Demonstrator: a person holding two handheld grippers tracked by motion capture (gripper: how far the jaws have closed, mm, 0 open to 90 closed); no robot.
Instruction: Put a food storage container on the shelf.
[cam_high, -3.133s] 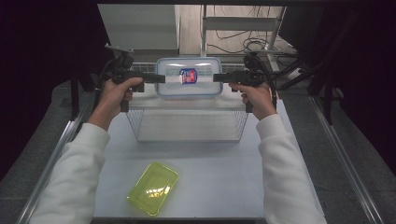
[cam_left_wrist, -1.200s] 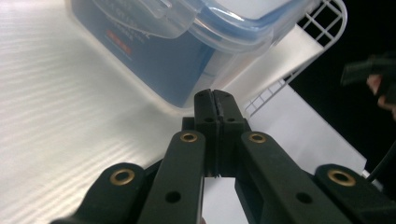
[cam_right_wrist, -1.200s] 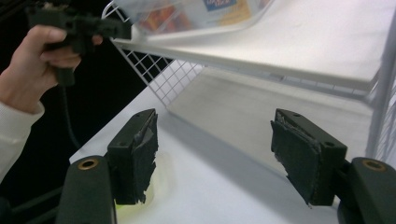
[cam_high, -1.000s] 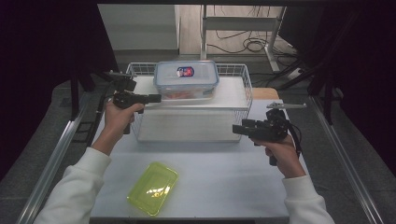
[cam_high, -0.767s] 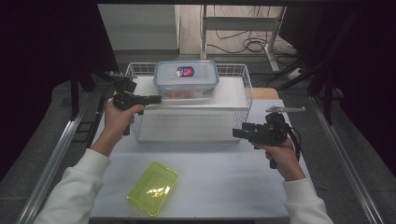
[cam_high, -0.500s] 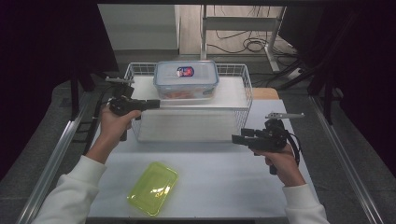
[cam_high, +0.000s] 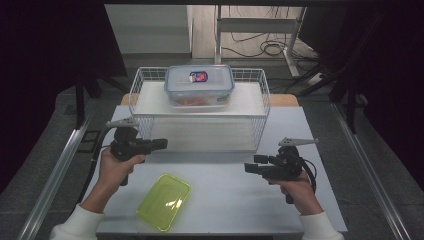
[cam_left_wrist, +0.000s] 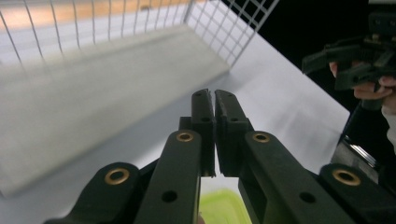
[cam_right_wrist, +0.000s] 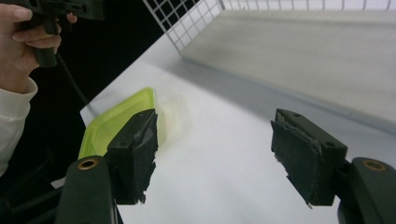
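Note:
A clear food container (cam_high: 199, 85) with a blue-rimmed lid stands in the white wire basket (cam_high: 200, 116) at the back of the table. A yellow-green lid (cam_high: 164, 201) lies flat near the front edge, also in the left gripper view (cam_left_wrist: 224, 207) and the right gripper view (cam_right_wrist: 116, 121). My left gripper (cam_high: 162, 144) hovers in front of the basket's left corner, above the lid, its jaws shut on nothing (cam_left_wrist: 214, 100). My right gripper (cam_high: 248, 168) points left over the white table, jaws open and empty (cam_right_wrist: 215, 140).
The basket's wire wall (cam_left_wrist: 233, 28) rises close ahead of the left gripper. The other hand's gripper shows far off in each gripper view (cam_left_wrist: 355, 60) (cam_right_wrist: 60, 9). Metal rails (cam_high: 60, 170) run along both table sides. Bare white tabletop (cam_high: 225, 200) lies between the grippers.
The container, earlier held between both grippers over the basket, now stands inside it. Both hands have drawn back toward the person and sunk; the left gripper left the basket's rim.

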